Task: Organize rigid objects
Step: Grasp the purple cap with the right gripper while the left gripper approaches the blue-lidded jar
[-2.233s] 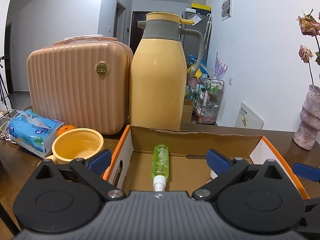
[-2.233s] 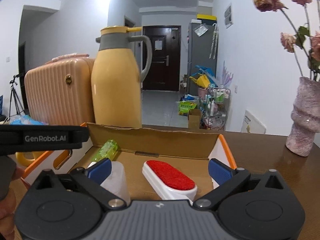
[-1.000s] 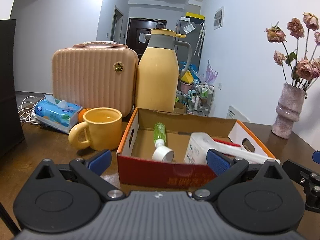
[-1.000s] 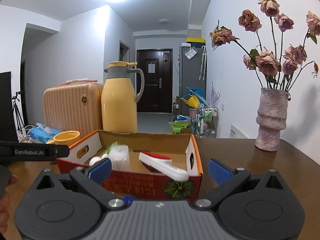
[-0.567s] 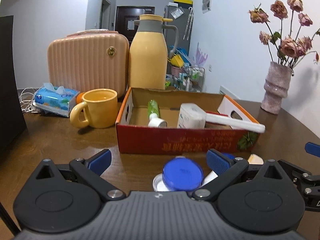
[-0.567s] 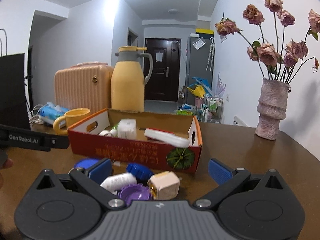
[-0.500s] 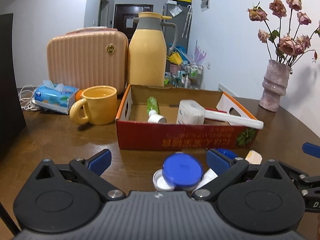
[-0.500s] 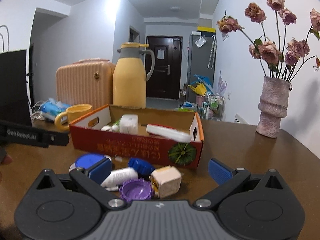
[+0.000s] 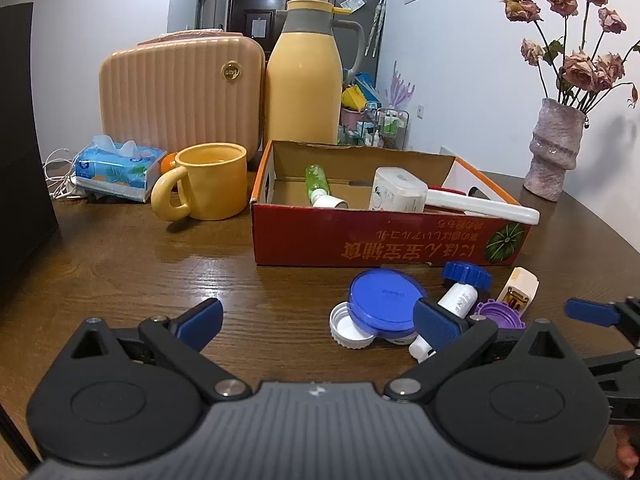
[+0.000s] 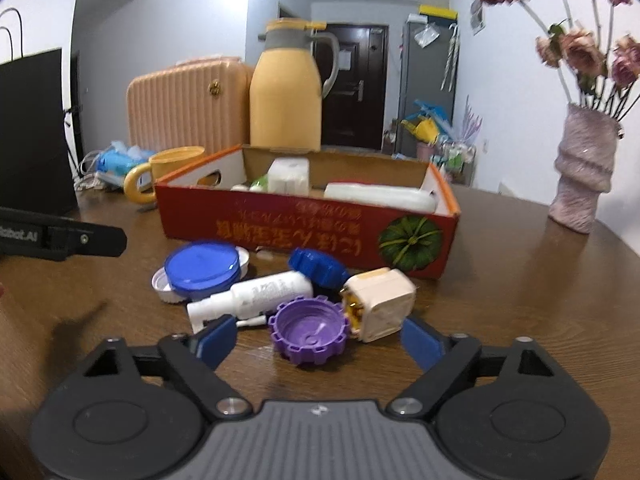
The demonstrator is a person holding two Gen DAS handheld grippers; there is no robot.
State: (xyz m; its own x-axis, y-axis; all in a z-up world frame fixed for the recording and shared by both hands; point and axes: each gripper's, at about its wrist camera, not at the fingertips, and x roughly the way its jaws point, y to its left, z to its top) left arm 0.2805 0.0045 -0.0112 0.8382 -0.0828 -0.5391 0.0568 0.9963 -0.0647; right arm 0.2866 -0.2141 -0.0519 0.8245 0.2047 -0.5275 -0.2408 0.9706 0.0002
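Ok, R gripper [image 10: 320,338] jaws just narrowing, purple cap [image 10: 308,334] btwn pads, not pinched. L gripper [image 9: 318,320] spread wide, empty. Loose bits on table [image 9: 160,272] in front of box [image 9: 360,236].

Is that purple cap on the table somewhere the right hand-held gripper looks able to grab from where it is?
Probably yes. The purple cap lies open side up just ahead of the right hand-held gripper, whose jaws stand open and have just been closing; nothing lies over it, though the cream block crowds one side.
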